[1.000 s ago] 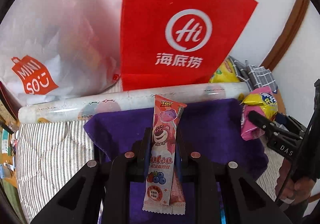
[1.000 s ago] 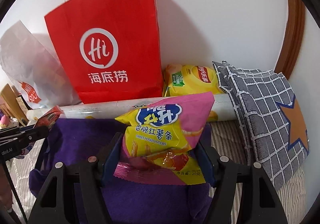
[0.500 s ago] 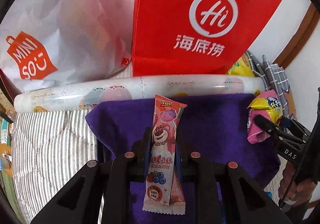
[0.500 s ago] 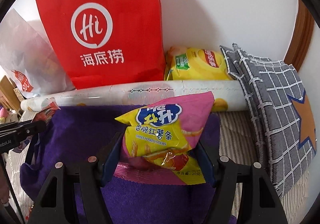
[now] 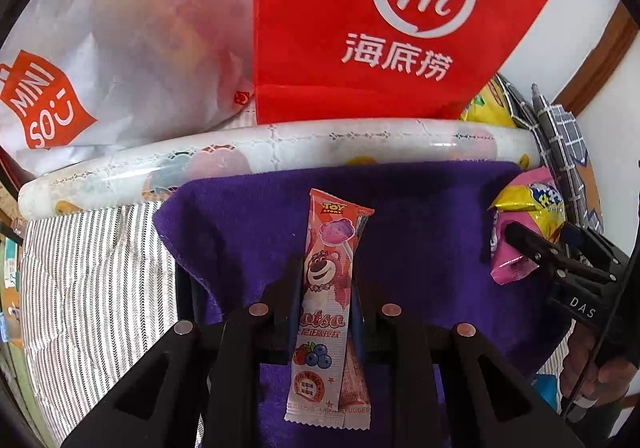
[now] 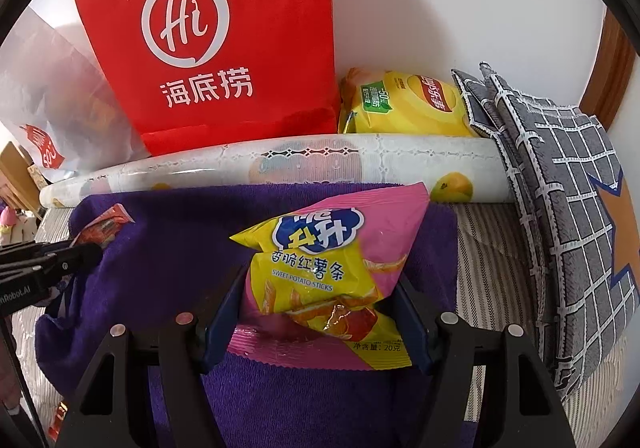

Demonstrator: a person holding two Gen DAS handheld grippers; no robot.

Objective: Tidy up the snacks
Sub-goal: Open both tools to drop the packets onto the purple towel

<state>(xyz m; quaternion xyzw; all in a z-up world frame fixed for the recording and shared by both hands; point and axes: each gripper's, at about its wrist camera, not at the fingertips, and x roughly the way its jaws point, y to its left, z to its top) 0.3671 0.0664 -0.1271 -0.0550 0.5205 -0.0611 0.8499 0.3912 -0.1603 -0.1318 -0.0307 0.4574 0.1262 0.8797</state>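
My left gripper (image 5: 326,280) is shut on a long pink Lotso lollipop packet (image 5: 328,288) and holds it over a purple towel (image 5: 420,215). My right gripper (image 6: 320,296) is shut on a pink and yellow bag of sweet potato sticks (image 6: 328,264) over the same purple towel (image 6: 172,248). The right gripper with its bag also shows at the right of the left wrist view (image 5: 532,244). The left gripper with its packet shows at the left of the right wrist view (image 6: 80,248). A red paper bag (image 6: 216,39) stands behind against the wall.
A rolled printed sheet (image 6: 320,163) lies between the towel and the red bag. A yellow chip bag (image 6: 404,103) sits behind it. A grey checked cushion (image 6: 568,187) lies at right. A white Miniso bag (image 5: 100,59) stands at left. Striped cloth (image 5: 92,280) covers the surface.
Both grippers have moved forward toward the red bag and the rolled sheet, which now look larger. Each still holds its snack.
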